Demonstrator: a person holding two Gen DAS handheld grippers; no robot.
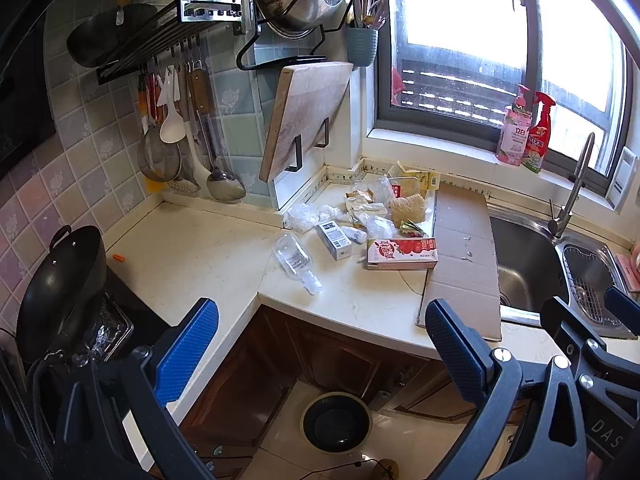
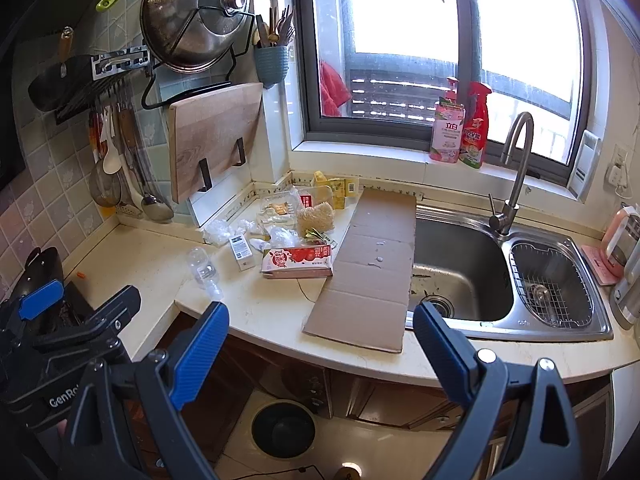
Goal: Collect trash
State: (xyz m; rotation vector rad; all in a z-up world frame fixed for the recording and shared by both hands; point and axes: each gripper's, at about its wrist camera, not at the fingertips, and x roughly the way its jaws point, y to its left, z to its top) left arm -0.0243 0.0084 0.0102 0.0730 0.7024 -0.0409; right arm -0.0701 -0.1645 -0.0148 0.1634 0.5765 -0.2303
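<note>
Trash lies on the counter corner: a red-and-white juice carton [image 1: 401, 254] [image 2: 298, 262], a clear plastic bottle [image 1: 296, 262] [image 2: 205, 270], a small white box [image 1: 334, 240] [image 2: 241, 251], crumpled plastic wrap [image 1: 308, 216] [image 2: 224, 230], a loofah [image 1: 407, 208] [image 2: 316, 216] and a flat cardboard sheet [image 1: 460, 264] [image 2: 372, 268]. A round black-lined trash bin [image 1: 336, 422] [image 2: 283, 428] stands on the floor below. My left gripper [image 1: 320, 336] is open and empty, off the counter's front edge. My right gripper [image 2: 320, 340] is open and empty, in front of the cardboard.
A steel double sink [image 2: 500, 280] with a faucet [image 2: 514, 176] lies to the right. A black wok [image 1: 60, 288] sits on the stove at left. A cutting board [image 1: 304, 120] and utensils [image 1: 188, 132] hang on the tiled wall. Two cleaner bottles [image 2: 460, 128] stand on the windowsill.
</note>
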